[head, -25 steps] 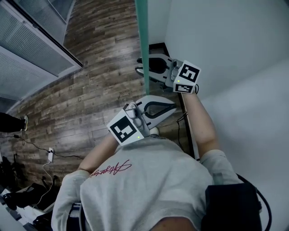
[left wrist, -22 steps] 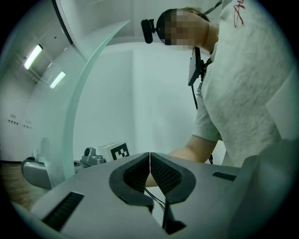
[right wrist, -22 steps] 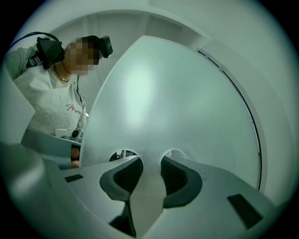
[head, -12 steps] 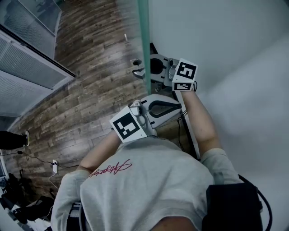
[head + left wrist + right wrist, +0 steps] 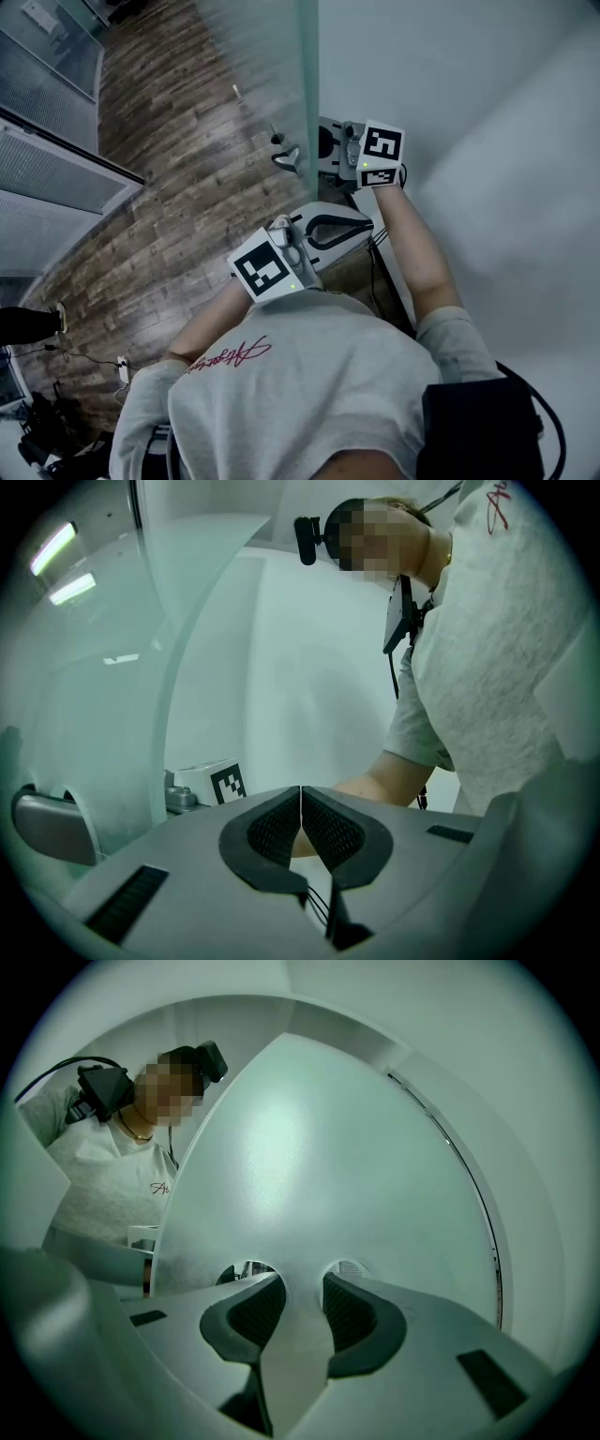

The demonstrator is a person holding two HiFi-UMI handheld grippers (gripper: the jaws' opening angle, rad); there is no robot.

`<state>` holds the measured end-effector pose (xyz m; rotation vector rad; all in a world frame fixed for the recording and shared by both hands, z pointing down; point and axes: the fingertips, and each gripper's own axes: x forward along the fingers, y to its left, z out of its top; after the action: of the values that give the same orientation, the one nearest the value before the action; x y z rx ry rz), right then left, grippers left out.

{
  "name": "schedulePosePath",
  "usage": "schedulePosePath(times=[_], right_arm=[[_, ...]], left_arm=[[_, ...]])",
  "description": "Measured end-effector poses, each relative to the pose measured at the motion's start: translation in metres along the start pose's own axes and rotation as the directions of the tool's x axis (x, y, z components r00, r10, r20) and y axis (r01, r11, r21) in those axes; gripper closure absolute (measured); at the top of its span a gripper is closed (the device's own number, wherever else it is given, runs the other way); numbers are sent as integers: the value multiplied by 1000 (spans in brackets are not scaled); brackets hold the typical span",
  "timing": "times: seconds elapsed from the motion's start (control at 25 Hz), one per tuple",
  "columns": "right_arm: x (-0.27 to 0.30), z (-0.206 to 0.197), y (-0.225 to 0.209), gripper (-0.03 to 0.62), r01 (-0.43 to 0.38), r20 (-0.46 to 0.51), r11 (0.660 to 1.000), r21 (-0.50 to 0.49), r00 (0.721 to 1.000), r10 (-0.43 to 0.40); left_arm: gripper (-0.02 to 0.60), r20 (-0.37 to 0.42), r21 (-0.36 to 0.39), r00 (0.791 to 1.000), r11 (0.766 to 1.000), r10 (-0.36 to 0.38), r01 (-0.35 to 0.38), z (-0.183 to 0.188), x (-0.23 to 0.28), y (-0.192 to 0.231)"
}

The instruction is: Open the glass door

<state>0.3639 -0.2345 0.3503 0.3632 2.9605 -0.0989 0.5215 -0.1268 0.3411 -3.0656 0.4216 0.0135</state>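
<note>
The glass door (image 5: 307,94) shows edge-on from above as a green strip, with its metal handle (image 5: 286,157) sticking out on the far side. My right gripper (image 5: 328,150) is at the door's near side at handle height. In the right gripper view its jaws (image 5: 303,1302) stand apart, shut on a pale handle bar (image 5: 298,1354) in front of the frosted pane (image 5: 328,1166). My left gripper (image 5: 361,225) hangs shut and empty near my chest, apart from the door. In the left gripper view (image 5: 300,803) the pads meet, and the lever (image 5: 52,825) shows at the left.
A white wall (image 5: 469,94) runs along the right, with a black cable (image 5: 380,253) at its base. Wood plank floor (image 5: 178,187) spreads beyond the door. A metal-framed partition (image 5: 47,187) stands at the left, and cables (image 5: 75,356) lie on the floor below it.
The door's edge has shifted right and its pane now slants away to the left. The right gripper stayed on the handle as it moved up the frame. The left gripper followed, still shut.
</note>
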Motion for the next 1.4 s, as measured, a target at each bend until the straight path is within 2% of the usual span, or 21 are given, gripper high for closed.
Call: schedulePosePath(times=[0.56,0.92,1.4], right_arm=[[-4,10,6,457,-45,-7,999,16,999,45],[-39,12,2,434,-53,11,998,28,999,53],[-38,18,4,434,-93,18,994,61,996,92]], left_arm=[[564,6,-18,998,998,-67,67,6,-11,-7],[563,-16,-44,999,998,-46,45,-5,6,-5],[565,-16,-53,1000,999,-11,10,-2,0,0]])
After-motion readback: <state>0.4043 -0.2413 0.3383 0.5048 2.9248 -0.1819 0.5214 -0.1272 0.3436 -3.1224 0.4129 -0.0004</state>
